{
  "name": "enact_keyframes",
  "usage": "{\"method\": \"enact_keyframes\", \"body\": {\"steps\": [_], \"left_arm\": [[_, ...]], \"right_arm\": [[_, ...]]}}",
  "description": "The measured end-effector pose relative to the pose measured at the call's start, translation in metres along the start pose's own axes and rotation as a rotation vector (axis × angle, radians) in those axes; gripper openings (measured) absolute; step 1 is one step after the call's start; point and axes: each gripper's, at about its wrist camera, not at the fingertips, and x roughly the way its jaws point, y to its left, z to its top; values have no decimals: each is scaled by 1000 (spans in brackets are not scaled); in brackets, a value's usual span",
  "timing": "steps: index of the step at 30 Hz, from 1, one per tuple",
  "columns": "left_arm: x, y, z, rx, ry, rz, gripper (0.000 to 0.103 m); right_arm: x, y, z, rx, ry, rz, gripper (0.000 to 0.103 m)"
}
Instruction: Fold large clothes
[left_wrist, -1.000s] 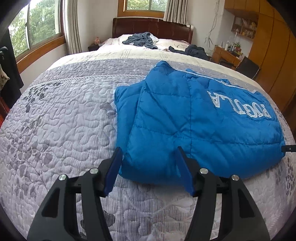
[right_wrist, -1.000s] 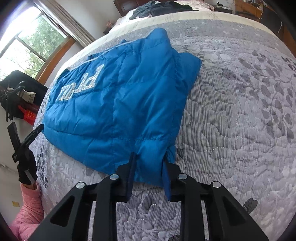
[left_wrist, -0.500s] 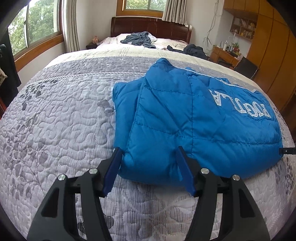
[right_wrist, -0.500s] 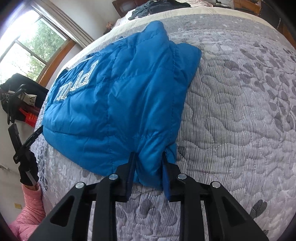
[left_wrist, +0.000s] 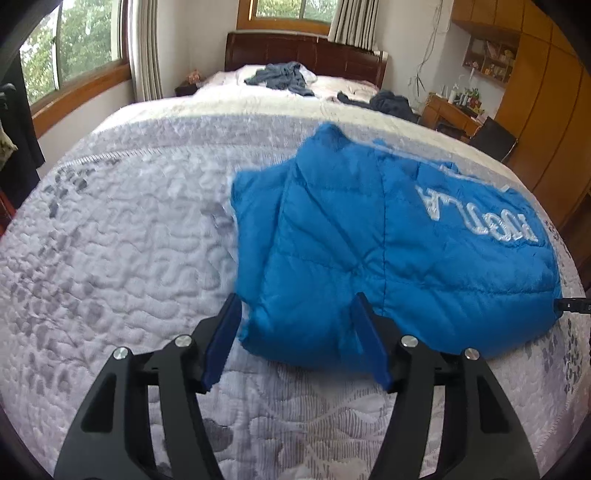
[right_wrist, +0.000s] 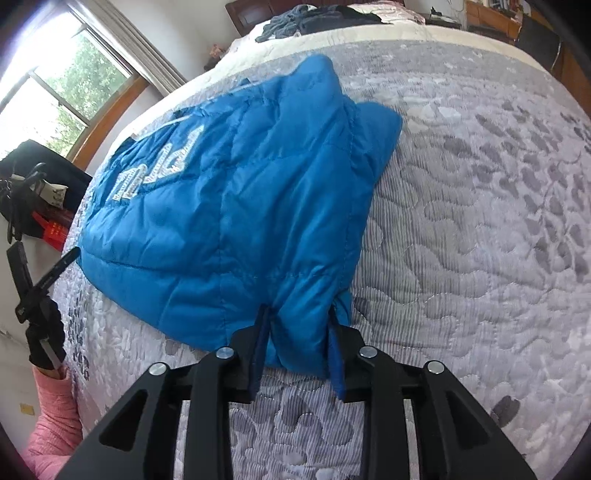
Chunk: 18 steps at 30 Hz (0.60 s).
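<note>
Blue quilted fabric filled most of both views: the puffer jacket (left_wrist: 399, 251) lay folded and flat on the grey patterned bedspread (left_wrist: 110, 240), near the foot edge of the bed, with its white lettering (left_wrist: 476, 218) facing up. Your left gripper (left_wrist: 295, 339) stood wide apart, its blue pads on either side of one near corner of the jacket, the right pad against the fabric and the left pad just beside it, not yet pinching. Your right gripper (right_wrist: 297, 350) was clamped on the other near corner, a puffed fold of the jacket (right_wrist: 236, 206) squeezed between its pads. In the right wrist view, your gloved left hand (right_wrist: 44, 336) and pink sleeve (right_wrist: 55, 417) showed beyond the bed's edge. Dark clothes (left_wrist: 284, 75) lay heaped by the wooden headboard (left_wrist: 303, 51).
</note>
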Motion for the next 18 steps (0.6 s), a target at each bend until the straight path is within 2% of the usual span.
{"method": "enact_keyframes", "body": {"steps": [2,5,6,7,10,12,14,18], "left_arm": [[-6,3,5,-6,-5,-15,71],[-8,11,15,-12,-3,-4,73],[-6,14,19,-12,4,-2,74],[-4,17,22,-16,10,-1,74],[7,27,29,-38,50,-27,75],[17,33,33,-53,81,-52,75],[30,39,38,-62,112,-79,77],[59,51,45,-101,168,-147,79]], "right_arm": [[-8,0,2,3,-20,20,48],[-18,-1,8,6,-46,35,57],[-21,-3,11,12,-53,38,70],[-23,-4,13,18,-61,42,77],[-28,-10,23,32,-77,61,78],[-29,-17,29,59,-78,104,82],[-24,-24,38,86,-66,164,86],[-7,-37,51,124,-44,203,88]]}}
